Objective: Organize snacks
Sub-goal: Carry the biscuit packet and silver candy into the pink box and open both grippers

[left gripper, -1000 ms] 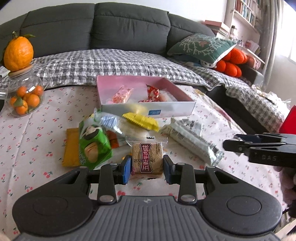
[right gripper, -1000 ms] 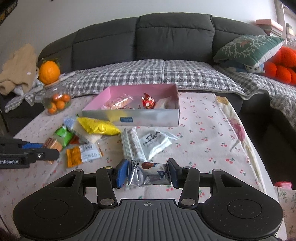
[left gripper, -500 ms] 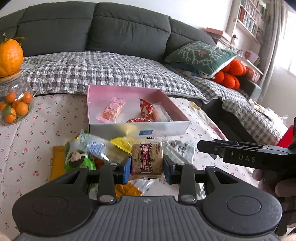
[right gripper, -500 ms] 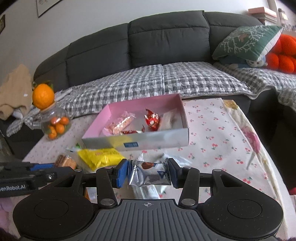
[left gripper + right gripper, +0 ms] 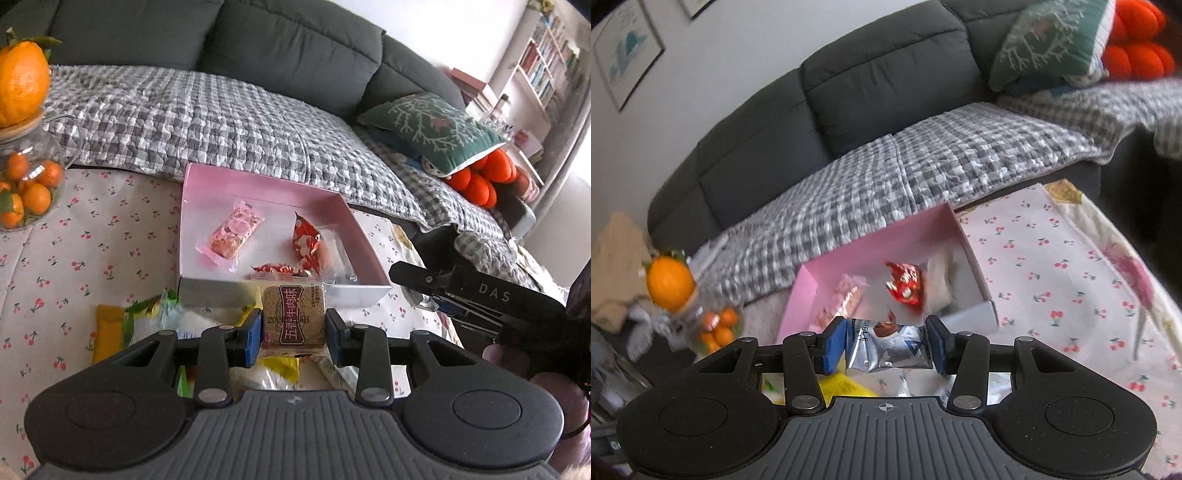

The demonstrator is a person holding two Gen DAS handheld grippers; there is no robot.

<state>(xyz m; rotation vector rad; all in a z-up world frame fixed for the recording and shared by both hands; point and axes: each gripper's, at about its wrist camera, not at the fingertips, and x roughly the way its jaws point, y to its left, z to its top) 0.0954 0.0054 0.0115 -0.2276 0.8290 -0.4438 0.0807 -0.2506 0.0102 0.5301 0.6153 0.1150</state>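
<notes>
Left wrist view: the left gripper point(image 5: 293, 326) is clamping a brown snack point(image 5: 293, 318) just before the near wall of the pink box point(image 5: 258, 184), which is holding a pink bar point(image 5: 233, 236) and a red packet point(image 5: 306, 240). Loose wrappers point(image 5: 147, 317) are lying at the box's near-left corner; the right gripper's side point(image 5: 476, 295) is hanging beside its right corner.

Right wrist view: the right gripper point(image 5: 885, 347) is gripping a silver packet point(image 5: 888, 349) above the box's point(image 5: 805, 291) near edge. A fruit jar point(image 5: 713, 325) is standing left.

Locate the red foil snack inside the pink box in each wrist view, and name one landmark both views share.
Left wrist: red foil snack lies right of centre in the pink box, above the left gripper.
Right wrist: red foil snack, blurred, at picture centre, above the right gripper.
Shared landmark: green branch-pattern pillow.
</notes>
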